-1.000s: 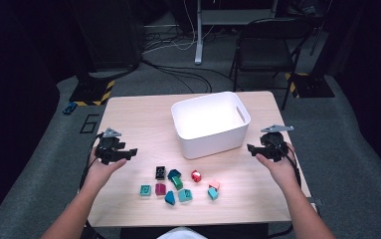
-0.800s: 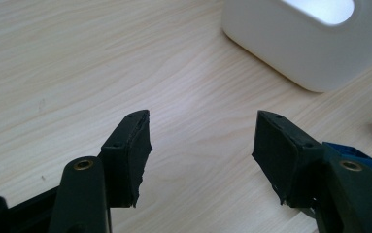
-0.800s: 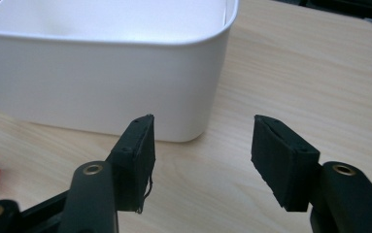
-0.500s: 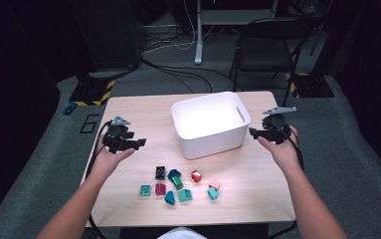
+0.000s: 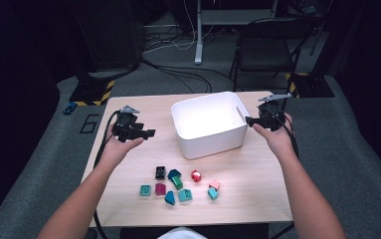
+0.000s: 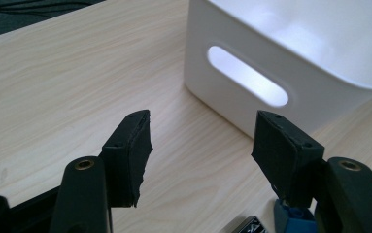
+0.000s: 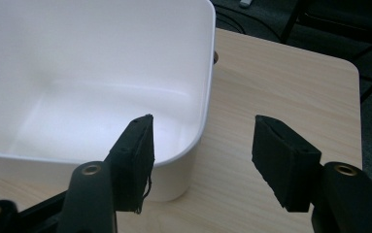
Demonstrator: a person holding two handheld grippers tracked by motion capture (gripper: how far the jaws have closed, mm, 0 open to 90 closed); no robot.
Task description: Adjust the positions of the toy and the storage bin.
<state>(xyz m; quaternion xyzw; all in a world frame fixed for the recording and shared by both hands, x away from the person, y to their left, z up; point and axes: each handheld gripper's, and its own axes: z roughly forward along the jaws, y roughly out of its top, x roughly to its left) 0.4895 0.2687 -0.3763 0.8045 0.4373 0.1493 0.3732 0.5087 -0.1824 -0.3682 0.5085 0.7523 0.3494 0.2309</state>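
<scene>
Left gripper: held spread and empty, left of the white bin.
Right gripper: held spread, empty, at the bin's right rim.
Small blocks: scattered on the tabletop.

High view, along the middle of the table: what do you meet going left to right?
Left gripper → white bin → right gripper.

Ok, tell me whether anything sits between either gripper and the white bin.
Nothing visible does. The left gripper faces the white bin's slotted side across bare table, and the right gripper hangs at its opposite rim. The small blocks lie nearer the person.
</scene>
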